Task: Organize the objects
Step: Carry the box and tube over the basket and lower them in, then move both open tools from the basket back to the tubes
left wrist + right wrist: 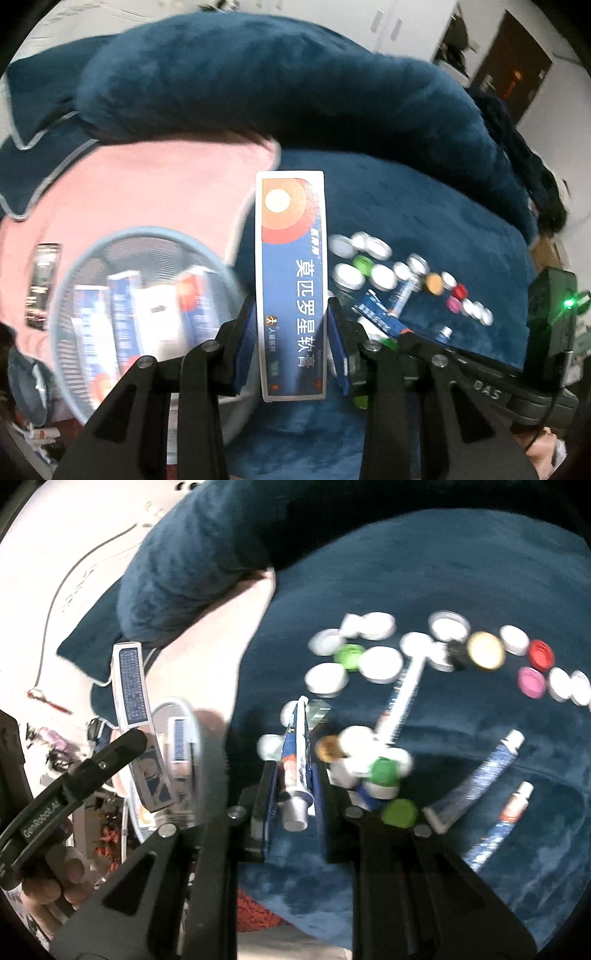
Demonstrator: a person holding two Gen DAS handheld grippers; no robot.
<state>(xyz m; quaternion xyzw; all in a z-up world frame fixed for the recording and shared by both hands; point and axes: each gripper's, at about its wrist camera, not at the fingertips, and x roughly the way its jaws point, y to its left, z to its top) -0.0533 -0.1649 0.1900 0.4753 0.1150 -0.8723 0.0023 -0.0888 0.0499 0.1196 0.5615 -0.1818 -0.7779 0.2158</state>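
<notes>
My left gripper (291, 317) is shut on a long blue ointment box (291, 280) with an orange sun mark, held upright above the blue blanket, just right of a round mesh basket (88, 258) that holds several similar boxes. The box also shows in the right wrist view (131, 686), beside the basket (192, 716). My right gripper (295, 779) is shut on a blue and white ointment tube (295, 760), cap toward the camera. Several white, green, red, pink and yellow caps (380, 662) and loose tubes (476, 779) lie scattered on the blanket.
A dark blue blanket (406, 206) covers the bed, with a rolled blue pillow (258, 74) behind and a pink sheet (147, 184) under the basket. A dark remote-like object (42, 284) lies left of the basket. Caps and tubes (380, 273) lie right of the left gripper.
</notes>
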